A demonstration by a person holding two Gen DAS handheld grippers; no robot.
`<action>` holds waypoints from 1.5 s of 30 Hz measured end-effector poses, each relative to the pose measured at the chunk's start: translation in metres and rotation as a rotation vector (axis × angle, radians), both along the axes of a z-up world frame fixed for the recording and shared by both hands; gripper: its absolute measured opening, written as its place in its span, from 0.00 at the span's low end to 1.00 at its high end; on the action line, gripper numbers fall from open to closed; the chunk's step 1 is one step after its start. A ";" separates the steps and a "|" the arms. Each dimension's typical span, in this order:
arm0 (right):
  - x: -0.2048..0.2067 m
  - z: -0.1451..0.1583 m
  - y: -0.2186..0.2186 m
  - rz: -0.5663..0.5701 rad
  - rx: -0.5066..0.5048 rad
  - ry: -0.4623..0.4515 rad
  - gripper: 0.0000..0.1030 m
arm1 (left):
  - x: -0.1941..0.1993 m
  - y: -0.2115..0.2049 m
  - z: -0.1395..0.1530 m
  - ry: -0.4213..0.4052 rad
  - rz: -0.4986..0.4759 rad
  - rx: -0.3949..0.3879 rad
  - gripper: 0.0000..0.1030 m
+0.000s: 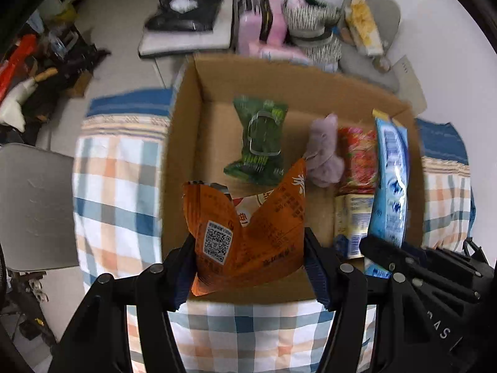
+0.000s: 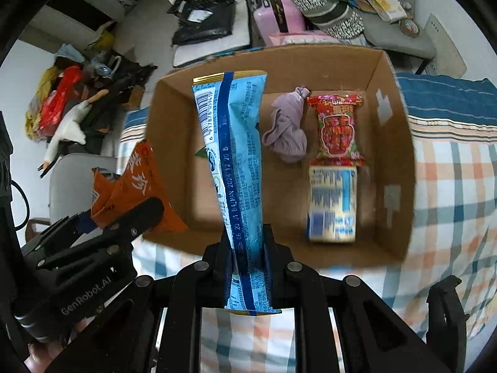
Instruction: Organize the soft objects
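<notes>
While the blue packet (image 2: 236,168) rises, it hides the green packet (image 2: 201,153).

We see the cardboard box (image 2: 394,155) resting on the checked cloth (image 2: 450,186). In it the crumpled rag (image 2: 287,130) lies left of the snack packet (image 2: 338,127), with the carton (image 2: 332,205) in front of that packet, touching it; the leaf-print packet (image 1: 259,140) lies further left

Both wrist cameras look steeply down from close above the near edge of the cardboard box (image 1: 198,99) (image 2: 391,143) on the checked bed (image 1: 118,186) (image 2: 450,186), left beside right, sharing the box interior.
</notes>
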State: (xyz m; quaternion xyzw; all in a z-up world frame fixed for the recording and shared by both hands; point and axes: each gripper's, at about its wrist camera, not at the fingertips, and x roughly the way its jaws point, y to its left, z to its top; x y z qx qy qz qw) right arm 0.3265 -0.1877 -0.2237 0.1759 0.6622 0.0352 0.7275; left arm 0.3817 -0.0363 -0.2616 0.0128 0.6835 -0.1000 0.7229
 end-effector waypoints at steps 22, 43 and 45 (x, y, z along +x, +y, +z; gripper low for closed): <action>0.080 -0.127 0.001 0.010 0.006 0.192 0.25 | 0.035 -0.012 -0.070 0.208 -0.017 0.028 0.65; 0.036 -0.070 -0.039 -0.009 -0.183 0.075 0.98 | -0.003 -0.012 -0.005 -0.052 0.006 0.079 0.88; 0.030 -0.065 -0.041 -0.018 -0.212 0.061 0.98 | -0.008 -0.013 -0.001 -0.081 0.010 0.081 0.88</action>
